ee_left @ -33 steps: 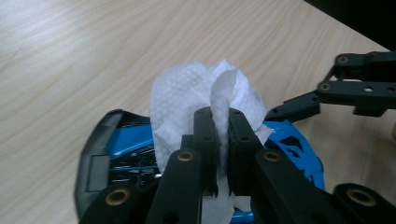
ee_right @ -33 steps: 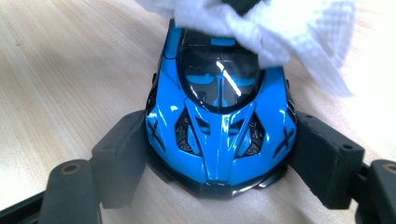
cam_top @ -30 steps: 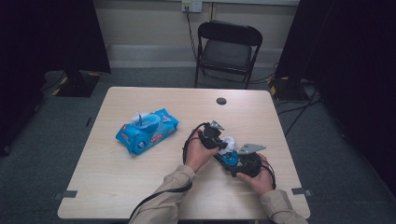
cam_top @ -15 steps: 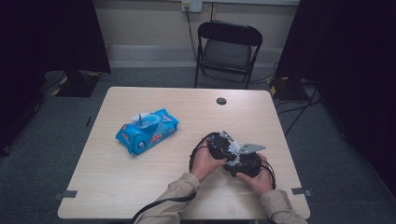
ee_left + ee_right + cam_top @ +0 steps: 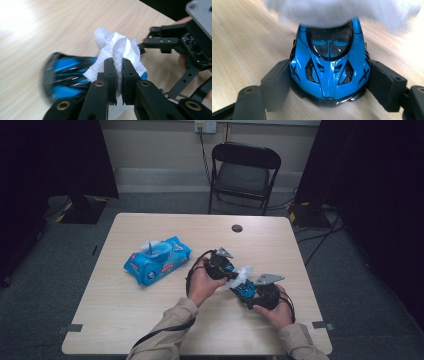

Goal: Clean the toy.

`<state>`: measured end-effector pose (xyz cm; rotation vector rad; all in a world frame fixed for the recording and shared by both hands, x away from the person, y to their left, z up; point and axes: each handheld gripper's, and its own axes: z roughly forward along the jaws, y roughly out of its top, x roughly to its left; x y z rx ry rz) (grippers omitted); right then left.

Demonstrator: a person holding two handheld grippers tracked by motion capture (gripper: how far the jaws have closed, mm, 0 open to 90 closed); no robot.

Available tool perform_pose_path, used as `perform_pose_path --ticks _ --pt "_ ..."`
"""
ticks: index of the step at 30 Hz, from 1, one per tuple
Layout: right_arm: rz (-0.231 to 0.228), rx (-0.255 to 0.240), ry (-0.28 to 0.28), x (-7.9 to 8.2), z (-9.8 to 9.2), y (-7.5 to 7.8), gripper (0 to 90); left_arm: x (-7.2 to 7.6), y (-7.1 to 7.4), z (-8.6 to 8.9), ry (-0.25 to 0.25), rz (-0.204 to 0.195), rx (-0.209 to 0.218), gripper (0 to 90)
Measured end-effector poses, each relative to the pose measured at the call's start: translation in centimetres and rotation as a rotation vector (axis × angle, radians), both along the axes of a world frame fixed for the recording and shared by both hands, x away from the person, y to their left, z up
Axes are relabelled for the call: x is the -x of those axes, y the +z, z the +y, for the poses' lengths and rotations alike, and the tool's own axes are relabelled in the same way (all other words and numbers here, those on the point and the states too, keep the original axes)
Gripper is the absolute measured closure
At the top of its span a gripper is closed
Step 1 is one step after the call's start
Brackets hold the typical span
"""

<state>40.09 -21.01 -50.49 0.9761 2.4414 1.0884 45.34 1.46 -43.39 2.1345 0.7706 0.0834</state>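
I worked at a pale wood-grain tabletop [image 5: 150, 320] set on grey carpet, with a black folding chair [image 5: 243, 172] at its far side and dark curtains to either side. My right gripper [image 5: 329, 82] was clamped on the sides of a blue toy car [image 5: 329, 72] at the near right. My left gripper [image 5: 119, 72] pinched a white wipe [image 5: 117, 50] just over the car. A blue wipes pack [image 5: 156, 260] lay to the left.
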Motion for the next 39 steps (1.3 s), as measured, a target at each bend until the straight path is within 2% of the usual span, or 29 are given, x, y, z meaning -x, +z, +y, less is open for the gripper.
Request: perform_pose_path --ticks 8,11,14,17,20,25,27,29,34,39 --pt "0.008 0.004 0.001 0.0 0.0 0.1 23.0 -0.5 0.7 5.0 0.113 -0.01 0.008 84.6" --pt "0.023 0.003 0.004 -0.1 -0.1 0.2 21.9 -0.5 0.8 6.5 0.137 -0.015 0.004 84.7" --pt "0.027 -0.01 -0.004 -0.2 -0.3 0.4 20.9 -0.3 0.5 7.6 0.166 -0.016 -0.001 84.6" --pt "0.016 -0.018 -0.003 -0.1 -0.4 0.8 20.6 0.1 -0.4 8.5 0.186 -0.011 -0.028 84.6" --pt "0.004 -0.023 -0.002 0.0 -0.5 1.2 20.0 0.5 -1.5 8.9 0.19 0.006 -0.048 84.6" --pt "-0.02 -0.05 -0.018 -0.1 -0.9 2.6 20.6 1.1 -3.1 9.0 0.192 0.034 -0.052 84.5" --pt "-0.02 -0.074 -0.03 -0.3 -1.1 3.1 23.2 1.3 -3.5 8.8 0.181 0.037 -0.061 84.6" --pt "-0.024 -0.076 -0.03 -0.5 -1.0 3.3 26.8 1.5 -3.9 8.4 0.168 0.04 -0.075 84.5" --pt "-0.021 -0.074 -0.023 -1.3 0.1 3.3 34.3 1.7 -4.4 7.5 0.16 0.047 -0.072 84.5" --pt "-0.013 -0.08 -0.02 -2.3 1.3 3.0 35.0 1.7 -4.9 6.6 0.152 0.052 -0.074 84.5"
